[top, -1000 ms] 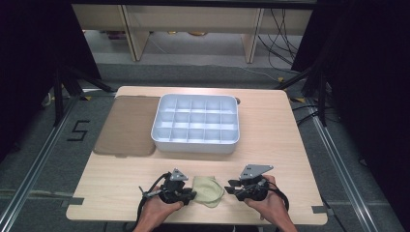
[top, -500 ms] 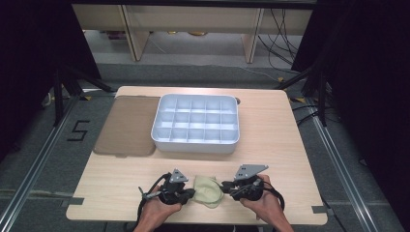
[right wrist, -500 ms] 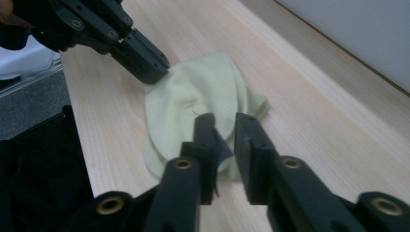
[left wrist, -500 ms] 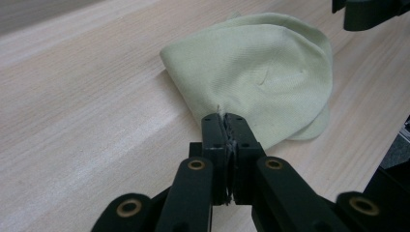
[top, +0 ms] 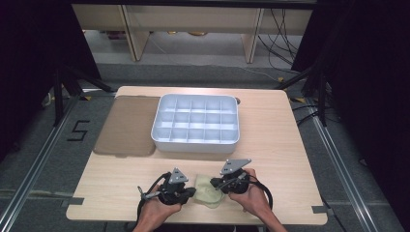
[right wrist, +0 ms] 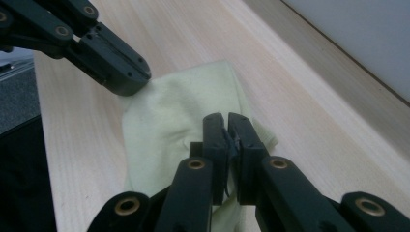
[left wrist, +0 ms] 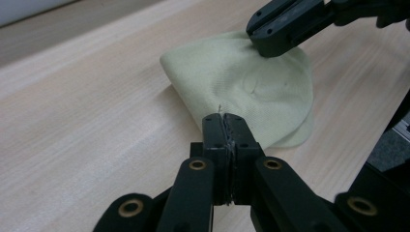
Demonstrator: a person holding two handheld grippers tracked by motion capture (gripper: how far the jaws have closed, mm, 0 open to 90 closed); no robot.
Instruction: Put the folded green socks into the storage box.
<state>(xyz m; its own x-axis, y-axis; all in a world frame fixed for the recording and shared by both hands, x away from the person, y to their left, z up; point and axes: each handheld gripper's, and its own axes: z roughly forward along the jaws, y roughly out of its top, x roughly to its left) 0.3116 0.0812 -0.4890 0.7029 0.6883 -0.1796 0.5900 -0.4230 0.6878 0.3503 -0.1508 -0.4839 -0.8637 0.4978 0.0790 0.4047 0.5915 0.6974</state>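
Note:
A pale yellow-green cloth (top: pixel 208 192) lies crumpled near the table's front edge, between the two grippers. My left gripper (top: pixel 194 193) is at its left side, jaws shut on the cloth's near edge (left wrist: pixel 246 82), with the fabric pinched at the tips (left wrist: pixel 225 120). My right gripper (top: pixel 217 185) is at the cloth's right side; its jaws have just been closing with cloth (right wrist: pixel 169 111) between them and now pinch a fold at the tips (right wrist: pixel 226 118). Each gripper view shows the other gripper holding the far side of the cloth, the right (left wrist: pixel 271 41) and the left (right wrist: pixel 129 79).
A white tray (top: pixel 194 145) divided into several compartments stands at the table's middle back. A flat brown lid (top: pixel 126 126) lies to its left. Bare wood (top: pixel 290 145) stretches right of the tray. The table's front edge runs just below the hands.
The right gripper has moved left onto the cloth and its jaws have closed on it. The cloth is bunched narrower. The left gripper has stayed in place, and its jaws have closed.

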